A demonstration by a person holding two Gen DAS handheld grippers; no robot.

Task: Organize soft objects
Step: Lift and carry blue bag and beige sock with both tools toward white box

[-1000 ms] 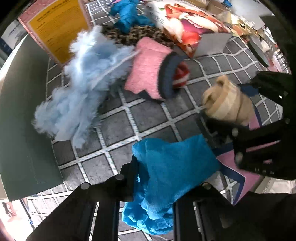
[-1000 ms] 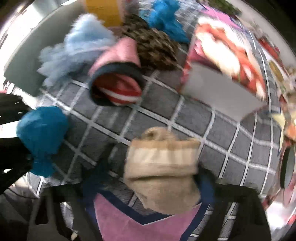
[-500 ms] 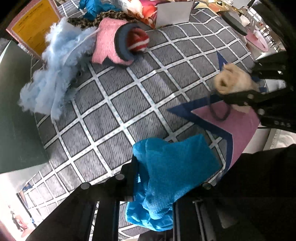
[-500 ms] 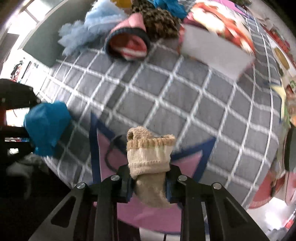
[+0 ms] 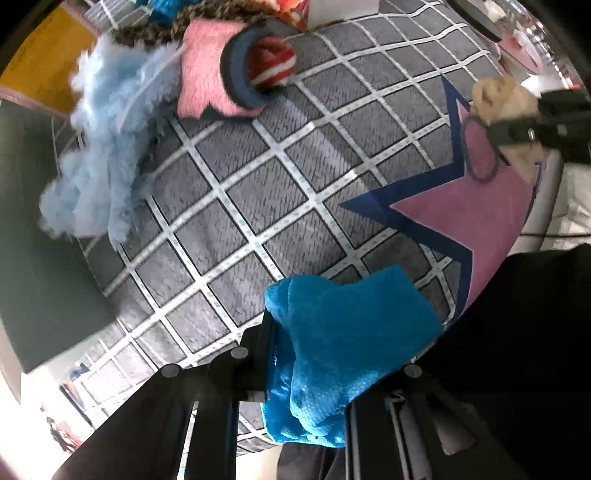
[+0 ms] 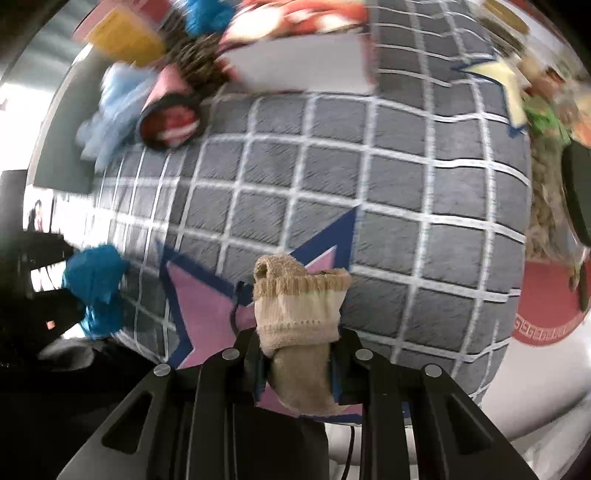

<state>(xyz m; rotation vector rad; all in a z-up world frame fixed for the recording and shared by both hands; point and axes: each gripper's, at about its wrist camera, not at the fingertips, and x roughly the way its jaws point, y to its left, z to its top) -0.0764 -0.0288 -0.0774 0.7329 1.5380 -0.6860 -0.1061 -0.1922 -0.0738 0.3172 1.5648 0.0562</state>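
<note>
My left gripper [image 5: 317, 354] is shut on a bright blue cloth [image 5: 343, 332], held above the grey checked mat [image 5: 236, 206]. My right gripper [image 6: 299, 354] is shut on a beige sock [image 6: 299, 314], lifted over the pink star patch [image 6: 207, 306]. From the left wrist view that beige sock [image 5: 502, 99] and right gripper [image 5: 517, 129] sit at the right edge. In the right wrist view the blue cloth [image 6: 96, 284] shows at the left. A pale blue fluffy piece [image 5: 103, 147] and a pink fuzzy sock [image 5: 207, 85] holding a red-and-white striped item [image 5: 271, 62] lie at the far side.
A leopard-print piece [image 5: 207, 22] and a floral box [image 6: 303, 48] sit at the mat's far edge. A yellow-faced board [image 5: 44, 62] and a dark green panel [image 5: 37, 258] stand on the left. A red round mat [image 6: 546, 306] lies beyond the right edge.
Both grippers have risen and drawn back toward the near edge with their items. The right gripper closed on the beige sock and lifted it off the mat.
</note>
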